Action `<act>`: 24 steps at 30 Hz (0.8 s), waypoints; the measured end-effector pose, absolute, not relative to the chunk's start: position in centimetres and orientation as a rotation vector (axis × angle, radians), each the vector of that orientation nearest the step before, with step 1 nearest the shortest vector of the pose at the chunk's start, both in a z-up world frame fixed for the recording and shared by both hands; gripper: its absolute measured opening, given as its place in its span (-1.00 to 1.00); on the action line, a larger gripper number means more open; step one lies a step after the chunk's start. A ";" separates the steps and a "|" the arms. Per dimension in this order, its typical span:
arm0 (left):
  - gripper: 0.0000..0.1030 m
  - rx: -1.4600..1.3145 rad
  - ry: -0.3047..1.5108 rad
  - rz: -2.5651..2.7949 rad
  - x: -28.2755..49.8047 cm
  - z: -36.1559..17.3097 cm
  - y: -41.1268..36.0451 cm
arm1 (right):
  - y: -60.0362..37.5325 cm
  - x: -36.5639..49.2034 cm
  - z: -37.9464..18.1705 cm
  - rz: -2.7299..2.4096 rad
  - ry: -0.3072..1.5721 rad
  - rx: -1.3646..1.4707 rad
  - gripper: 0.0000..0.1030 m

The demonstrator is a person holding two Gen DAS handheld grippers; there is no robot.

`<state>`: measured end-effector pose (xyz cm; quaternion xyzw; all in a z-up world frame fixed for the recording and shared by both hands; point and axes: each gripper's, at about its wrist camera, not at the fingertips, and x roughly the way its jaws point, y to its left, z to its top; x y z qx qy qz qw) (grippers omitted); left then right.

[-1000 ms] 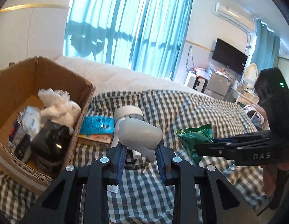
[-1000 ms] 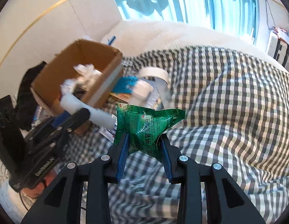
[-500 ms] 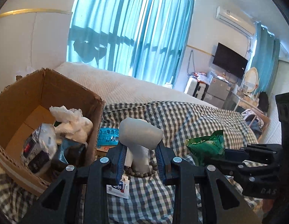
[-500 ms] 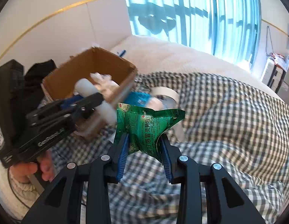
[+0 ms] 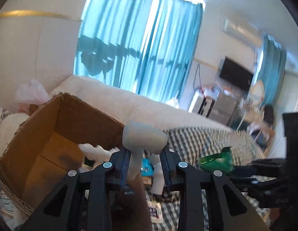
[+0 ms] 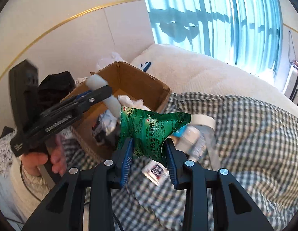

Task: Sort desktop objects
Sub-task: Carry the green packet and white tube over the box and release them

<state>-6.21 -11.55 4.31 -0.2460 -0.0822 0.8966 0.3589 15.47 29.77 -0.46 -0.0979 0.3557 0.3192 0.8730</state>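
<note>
Grey cylinder (image 5: pixel 144 138) over cardboard box (image 5: pixel 58 127), green packet (image 6: pixel 150 127) — crumpled, lifted

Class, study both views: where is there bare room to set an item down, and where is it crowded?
Free: the cardboard box floor along its far and left walls, and the checked blanket toward the cream bedcover. Crowded: the box's near right corner with white wrapping, and the strip beside the box holding the tape roll and small packets.

Daylight glows through teal curtains (image 5: pixel 141 44) behind a checked bed (image 6: pixel 254 134); a dark screen (image 5: pixel 236 76), probably a television, hangs on the blurred far wall.

Black fingers (image 6: pixel 125 157), blue ribbed pads, silver screws, cream sleeve (image 6: pixel 27 181)
</note>
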 end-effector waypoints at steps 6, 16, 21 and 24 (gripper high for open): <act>-0.41 -0.605 -0.232 2.408 -8.2 2.8 -14.9 | 35.3 18.4 -1.6 0.706 0.730 -0.189 -0.36; -0.31 -0.680 -0.294 2.461 -11.1 1.1 -17.3 | 40.1 22.2 -3.1 0.704 0.767 -0.066 -0.23; 0.43 -0.672 -0.268 2.475 -10.5 1.5 -17.2 | 39.7 22.2 -1.5 0.694 0.748 -0.025 0.13; 0.78 -0.631 -0.267 2.501 -9.6 2.1 -17.2 | 38.5 21.3 -0.8 0.651 0.739 -0.078 0.22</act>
